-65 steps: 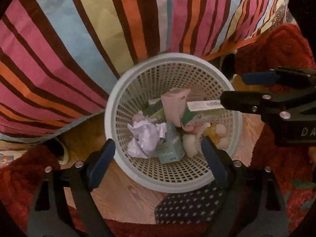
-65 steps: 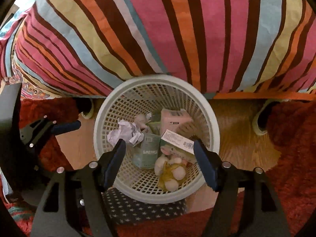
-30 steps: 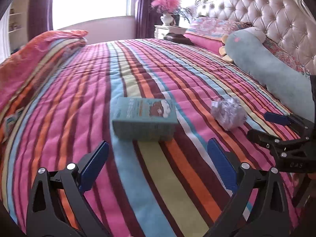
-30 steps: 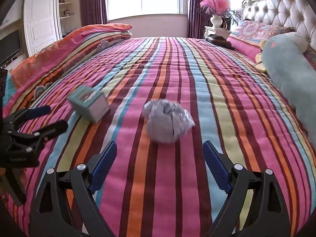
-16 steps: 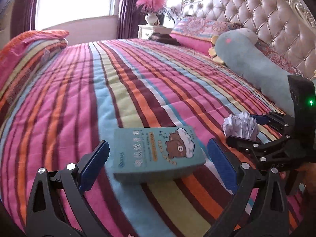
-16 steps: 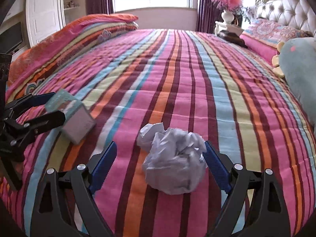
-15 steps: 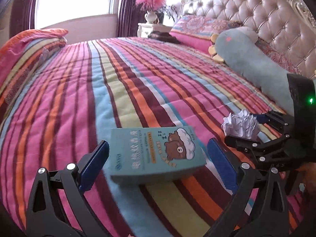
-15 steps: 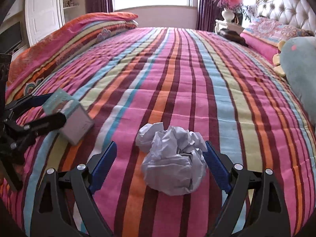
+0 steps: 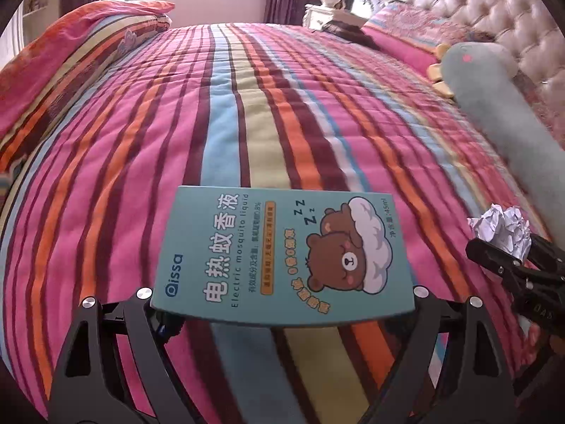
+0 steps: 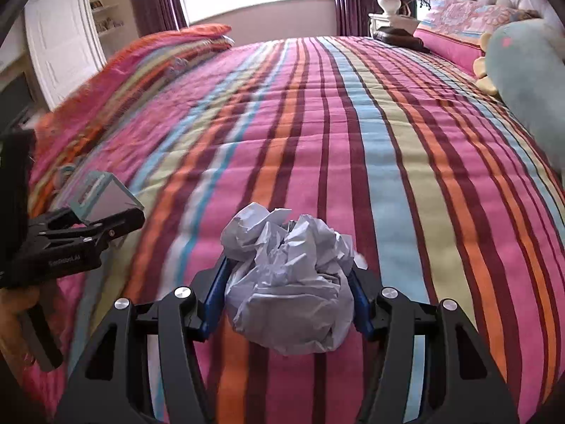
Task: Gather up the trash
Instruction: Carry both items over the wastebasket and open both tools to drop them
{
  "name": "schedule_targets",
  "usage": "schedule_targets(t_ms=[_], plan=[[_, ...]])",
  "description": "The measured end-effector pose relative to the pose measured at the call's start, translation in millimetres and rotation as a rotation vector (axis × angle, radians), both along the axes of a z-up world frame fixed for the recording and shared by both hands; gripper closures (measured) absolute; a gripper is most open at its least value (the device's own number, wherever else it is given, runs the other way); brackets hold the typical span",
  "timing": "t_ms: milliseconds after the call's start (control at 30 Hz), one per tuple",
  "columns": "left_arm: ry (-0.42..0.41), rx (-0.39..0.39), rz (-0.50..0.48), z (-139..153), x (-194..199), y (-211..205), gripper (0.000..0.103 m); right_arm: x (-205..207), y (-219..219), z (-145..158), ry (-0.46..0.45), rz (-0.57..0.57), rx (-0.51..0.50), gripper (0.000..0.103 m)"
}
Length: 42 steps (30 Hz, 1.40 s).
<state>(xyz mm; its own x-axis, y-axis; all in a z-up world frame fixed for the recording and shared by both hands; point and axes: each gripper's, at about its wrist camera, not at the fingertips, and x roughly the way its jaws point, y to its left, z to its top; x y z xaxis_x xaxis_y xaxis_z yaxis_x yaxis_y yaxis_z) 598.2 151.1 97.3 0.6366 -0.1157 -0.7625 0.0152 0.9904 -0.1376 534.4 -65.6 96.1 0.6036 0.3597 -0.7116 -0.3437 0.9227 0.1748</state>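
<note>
Closing now: left gripper point(image 9: 282, 304) onto the flat teal cardboard box point(image 9: 282, 258), right gripper point(image 10: 287, 296) pinching the crumpled white paper ball point(image 10: 289, 282), both wide a second ago, pickups nearly secured.

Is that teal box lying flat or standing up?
Lying flat: the teal box shows its printed bear face upward on the striped bedspread.

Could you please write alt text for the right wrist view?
The right gripper is closing on a crumpled paper ball lying on a striped bedspread. At left, the left gripper is around a teal box.
</note>
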Motion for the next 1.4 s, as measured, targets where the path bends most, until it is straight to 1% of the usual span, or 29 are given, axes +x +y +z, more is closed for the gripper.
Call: schedule_targets(t_ms=[67,100,167,200,233,300,333,367,433,467,500,567,633,700,733,767,833,867,900,967,1000,1033,1100,1167,1200,1400], plan=[[-0.023,-0.012,-0.019,10,-42,-3,0.019,-35,-10,10,-0.022,0.026,0.029,0.047],[-0.04,-0.028,-0.039,18,-75,-6,0.019,-59,-15,15,-0.033,0.051,0.034,0.047],[-0.062,-0.047,-0.068,27,-128,-12,0.019,-105,-25,22,-0.053,0.088,0.042,0.047],[-0.083,-0.045,-0.094,33,-168,-18,0.019,-135,-32,25,-0.064,0.112,0.046,0.047],[-0.102,-0.039,-0.112,36,-199,-23,0.019,-160,-37,27,-0.076,0.127,0.046,0.047],[-0.123,-0.017,-0.148,41,-264,-36,0.019,-223,-52,29,-0.102,0.152,0.047,0.047],[-0.134,-0.021,-0.168,42,-301,-43,0.019,-248,-58,27,-0.102,0.162,0.044,0.047],[-0.137,-0.018,-0.184,41,-338,-50,0.019,-288,-66,23,-0.104,0.172,0.034,0.047],[-0.137,-0.014,-0.207,37,-398,-63,0.019,-333,-75,17,-0.089,0.179,0.024,0.047],[-0.127,-0.01,-0.207,31,-429,-70,0.019,-367,-82,10,-0.064,0.181,0.032,0.047],[-0.112,-0.02,-0.206,26,-450,-75,0.019,-386,-84,6,-0.044,0.187,0.037,0.047],[-0.053,-0.056,-0.22,7,-494,-91,0.019,-426,-88,-5,0.0,0.187,0.047,0.047],[0.017,-0.063,-0.233,-20,-528,-110,0.019,-461,-89,-26,0.071,0.179,0.039,0.047],[0.083,-0.053,-0.242,-50,-548,-126,0.019,-475,-88,-53,0.173,0.174,0.059,0.047],[0.12,-0.041,-0.241,-68,-555,-134,0.019,-481,-86,-67,0.212,0.16,0.056,0.047],[0.154,-0.035,-0.248,-85,-557,-140,0.019,-484,-82,-89,0.26,0.146,0.031,0.047],[0.248,-0.002,-0.242,-125,-560,-151,0.019,-486,-75,-116,0.316,0.132,-0.008,0.047],[0.289,0.002,-0.255,-143,-561,-157,0.019,-482,-68,-136,0.351,0.127,-0.046,0.047],[0.342,0.016,-0.258,-165,-563,-164,0.019,-480,-65,-148,0.377,0.124,-0.059,0.047],[0.429,0.034,-0.28,-195,-567,-174,0.019,-474,-59,-170,0.415,0.112,-0.076,0.046],[0.462,0.044,-0.277,-205,-570,-177,0.019,-470,-56,-183,0.447,0.11,-0.087,0.045],[0.488,0.055,-0.277,-211,-571,-179,0.019,-467,-55,-188,0.461,0.107,-0.084,0.043],[0.516,0.065,-0.279,-217,-573,-181,0.017,-462,-52,-201,0.518,0.108,-0.082,0.041],[0.513,0.061,-0.263,-218,-573,-178,0.014,-457,-49,-206,0.53,0.1,-0.085,0.027],[0.51,0.061,-0.255,-217,-571,-176,0.011,-453,-47,-204,0.524,0.098,-0.088,0.025],[0.487,0.058,-0.236,-215,-571,-177,0.01,-453,-52,-199,0.5,0.072,-0.067,0.024]])
